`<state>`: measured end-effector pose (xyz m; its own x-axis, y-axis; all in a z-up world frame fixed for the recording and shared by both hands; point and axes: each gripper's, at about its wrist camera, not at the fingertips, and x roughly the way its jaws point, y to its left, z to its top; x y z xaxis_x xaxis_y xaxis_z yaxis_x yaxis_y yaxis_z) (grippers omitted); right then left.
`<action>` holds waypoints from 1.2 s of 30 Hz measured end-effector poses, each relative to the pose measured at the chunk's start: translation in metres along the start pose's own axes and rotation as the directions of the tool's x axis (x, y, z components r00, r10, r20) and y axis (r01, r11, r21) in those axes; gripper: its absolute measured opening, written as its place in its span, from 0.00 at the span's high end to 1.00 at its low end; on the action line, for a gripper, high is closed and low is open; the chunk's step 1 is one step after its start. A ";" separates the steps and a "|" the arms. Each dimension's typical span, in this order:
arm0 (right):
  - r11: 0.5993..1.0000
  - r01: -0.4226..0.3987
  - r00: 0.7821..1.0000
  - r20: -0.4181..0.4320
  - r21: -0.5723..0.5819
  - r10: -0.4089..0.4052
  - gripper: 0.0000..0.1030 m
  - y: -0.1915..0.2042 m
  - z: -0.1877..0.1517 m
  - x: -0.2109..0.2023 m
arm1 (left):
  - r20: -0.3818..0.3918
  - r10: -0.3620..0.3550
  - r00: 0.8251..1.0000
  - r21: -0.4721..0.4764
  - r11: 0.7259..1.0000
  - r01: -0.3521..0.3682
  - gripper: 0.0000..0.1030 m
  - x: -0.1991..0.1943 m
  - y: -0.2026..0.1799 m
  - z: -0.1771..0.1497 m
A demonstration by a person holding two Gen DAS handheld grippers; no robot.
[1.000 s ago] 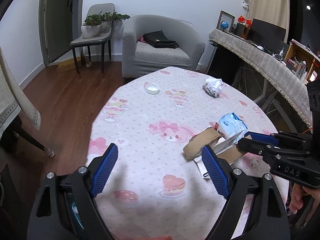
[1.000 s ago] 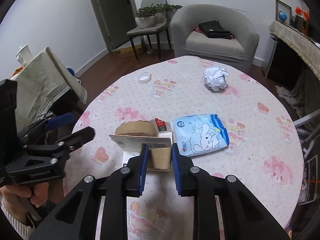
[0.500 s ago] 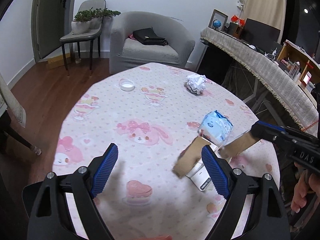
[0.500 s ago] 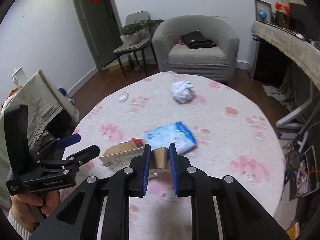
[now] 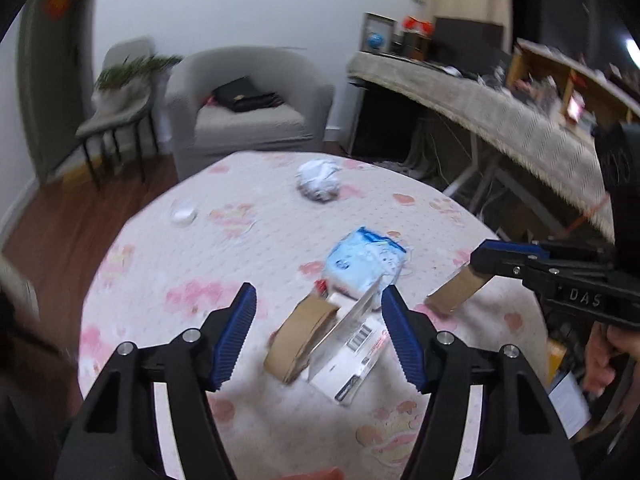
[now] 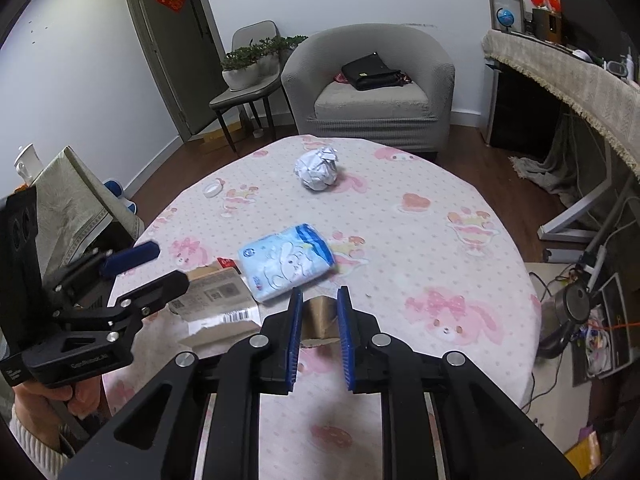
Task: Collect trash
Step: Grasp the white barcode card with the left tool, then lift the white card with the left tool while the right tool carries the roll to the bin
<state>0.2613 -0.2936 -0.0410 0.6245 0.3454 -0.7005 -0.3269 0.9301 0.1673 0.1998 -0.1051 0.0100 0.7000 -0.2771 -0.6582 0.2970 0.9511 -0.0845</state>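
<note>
Over the round table with its pink cartoon cloth (image 6: 420, 240), I hold a claw in each hand. My right gripper (image 6: 318, 322) is clenched on a flat brown cardboard piece (image 6: 318, 312); its blue pads press the cardboard from both sides. From my left wrist view the same cardboard piece sticks out of the right claw and slants down toward the cloth.

My left gripper (image 5: 316, 328) is closing, its pads still well apart and pressing on nothing. Between them, as its own camera sees it, lie a torn brown cardboard scrap (image 5: 304, 336) and a white box with a barcode label (image 5: 352, 354), both resting on the table just beside each other. That view is blurred, so I cannot tell whether the pads touch either one.

Beyond those, a blue and white tissue pack (image 6: 286, 260) lies flat near the middle of the table, touching the box's far edge. Farther back sits a crumpled ball of white paper (image 6: 317, 168), well apart from the pack, and a small white cap (image 6: 212, 189) lies near the table's far left edge. A grey armchair (image 6: 372, 88) with a black bag (image 6: 370, 72) on its seat stands behind the table.
</note>
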 end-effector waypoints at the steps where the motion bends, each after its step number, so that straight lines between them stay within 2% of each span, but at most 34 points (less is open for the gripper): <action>1: 1.000 -0.001 1.000 -0.001 0.002 0.001 0.83 -0.002 -0.001 -0.001 | -0.005 -0.002 1.000 0.024 1.000 0.002 0.38 0.004 -0.003 0.002; 4: 1.000 -0.007 1.000 -0.006 0.005 0.007 0.83 -0.005 -0.003 -0.001 | -0.034 -0.006 0.999 0.071 0.997 0.009 0.44 0.018 -0.007 0.004; 6: 1.000 -0.010 1.000 -0.011 0.004 0.010 0.83 -0.006 -0.003 0.000 | -0.053 -0.015 0.998 0.095 0.995 0.020 0.53 0.026 -0.009 0.004; 7: 1.000 -0.014 1.000 -0.012 0.002 0.014 0.83 -0.006 -0.004 0.000 | -0.058 -0.020 0.998 0.104 0.994 0.026 0.54 0.028 -0.010 0.004; 9: 1.000 -0.017 1.000 -0.014 -0.001 0.016 0.83 -0.006 -0.004 -0.001 | -0.067 -0.045 0.997 0.126 0.991 0.053 0.65 0.032 -0.014 0.005; 14: 1.000 -0.024 1.000 -0.016 -0.004 0.024 0.83 -0.007 -0.005 -0.001 | -0.093 -0.074 0.993 0.173 0.981 0.090 0.72 0.040 -0.027 0.006; 17: 1.000 -0.023 1.000 -0.017 -0.004 0.023 0.83 -0.007 -0.006 -0.002 | -0.109 -0.046 0.993 0.195 0.978 0.067 0.75 0.046 -0.031 0.007; 18: 1.000 -0.023 1.000 -0.017 -0.004 0.023 0.83 -0.007 -0.006 -0.002 | -0.109 -0.049 0.993 0.189 0.979 0.069 0.80 0.046 -0.030 0.008; 21: 1.000 -0.022 1.000 -0.018 -0.002 0.022 0.83 -0.010 -0.007 -0.003 | -0.117 -0.073 0.990 0.172 0.981 0.093 0.86 0.046 -0.030 0.010; 25: 1.000 -0.021 1.000 -0.018 -0.005 0.021 0.83 -0.010 -0.007 -0.003 | -0.126 -0.059 0.990 0.208 0.975 0.085 0.92 0.047 -0.037 0.008; 27: 1.000 -0.020 1.000 -0.018 -0.009 0.020 0.83 -0.011 -0.007 -0.003 | -0.134 -0.063 0.989 0.215 0.972 0.091 0.98 0.047 -0.039 0.007; 32: 1.000 -0.017 1.000 -0.018 -0.019 0.016 0.83 -0.010 -0.007 -0.001 | -0.106 -0.090 0.990 0.171 0.979 0.107 0.99 0.041 -0.032 0.009; 36: 0.999 -0.019 1.000 -0.016 -0.035 0.019 0.83 -0.002 -0.006 -0.001 | -0.037 -0.106 0.994 0.139 0.984 0.110 0.99 0.028 -0.024 0.011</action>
<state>0.2572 -0.2970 -0.0445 0.6065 0.3608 -0.7085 -0.3633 0.9184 0.1567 0.2194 -0.1375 0.0024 0.6402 -0.3711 -0.6726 0.4595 0.8867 -0.0519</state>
